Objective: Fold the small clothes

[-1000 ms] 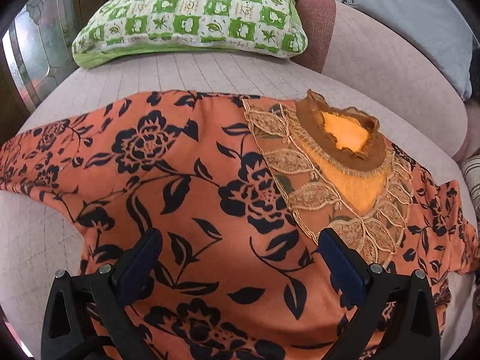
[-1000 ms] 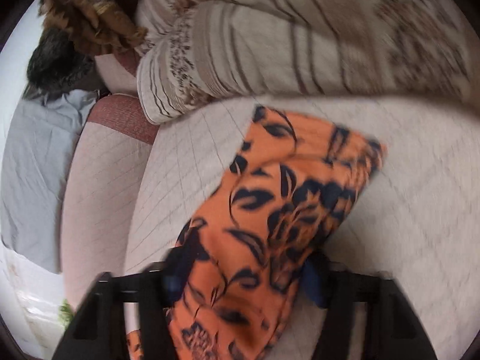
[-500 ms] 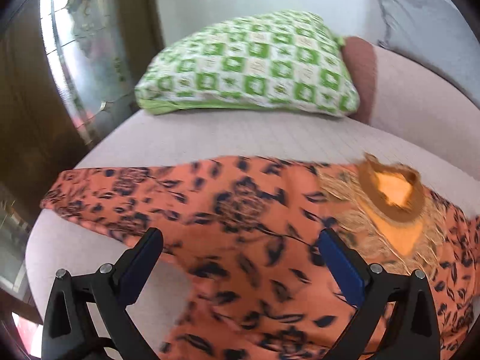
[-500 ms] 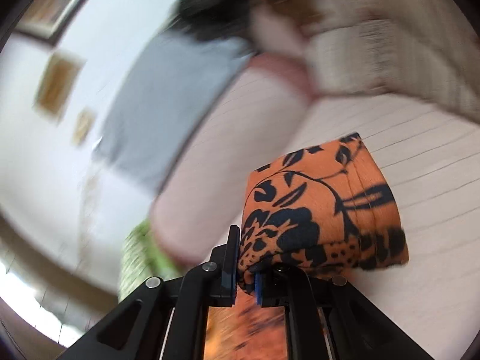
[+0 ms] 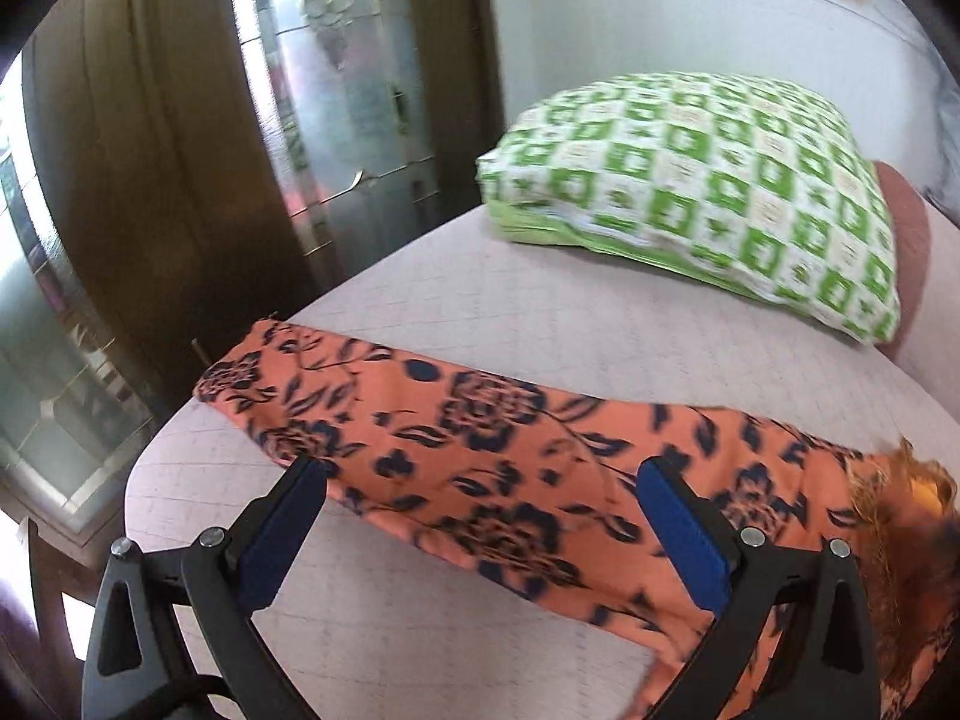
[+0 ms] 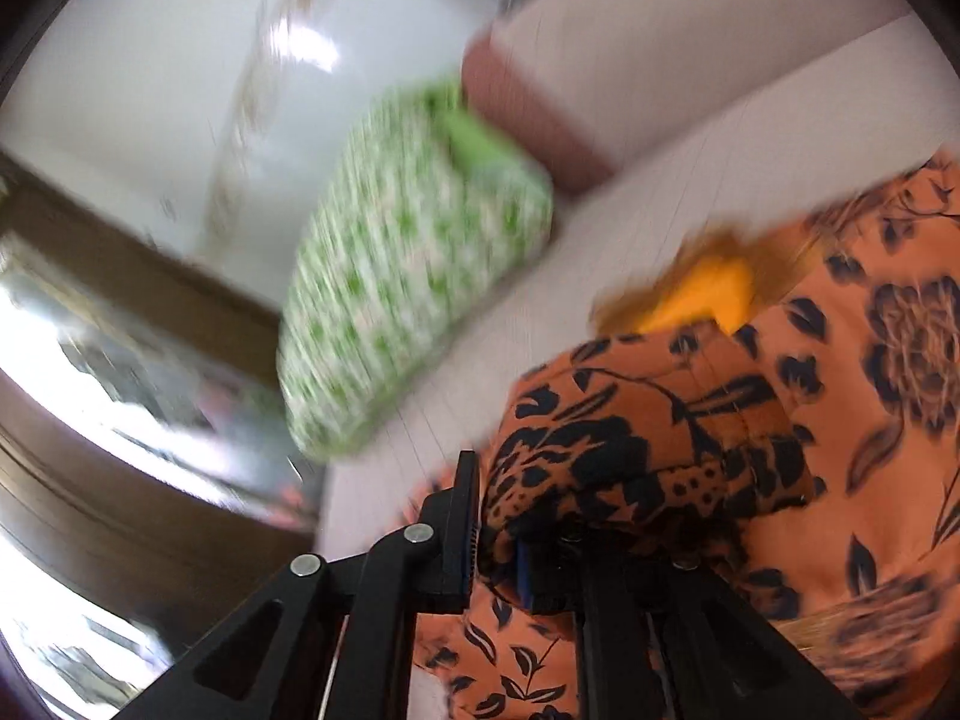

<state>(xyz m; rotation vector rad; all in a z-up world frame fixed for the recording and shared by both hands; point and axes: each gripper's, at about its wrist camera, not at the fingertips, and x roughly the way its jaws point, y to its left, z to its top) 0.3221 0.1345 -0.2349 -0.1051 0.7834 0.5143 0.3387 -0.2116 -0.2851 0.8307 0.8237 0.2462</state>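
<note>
Slippage is my main worry: my right tool (image 6: pixel 498 546) is clenched on a bunched sleeve of the orange top (image 5: pixel 510 480), carrying it across the body, and a thin pinch could let go mid-fold and leave a crooked crease. My left tool (image 5: pixel 480 534) hangs released over the other sleeve, pinning nothing, so the top, spread on the bed (image 5: pixel 540 312), may drag. A green pillow (image 5: pixel 708 198) lies well apart; nothing blocks the fold.

Motion blurs the green pillow (image 6: pixel 414 276) and garment's neckline (image 6: pixel 702 288).
</note>
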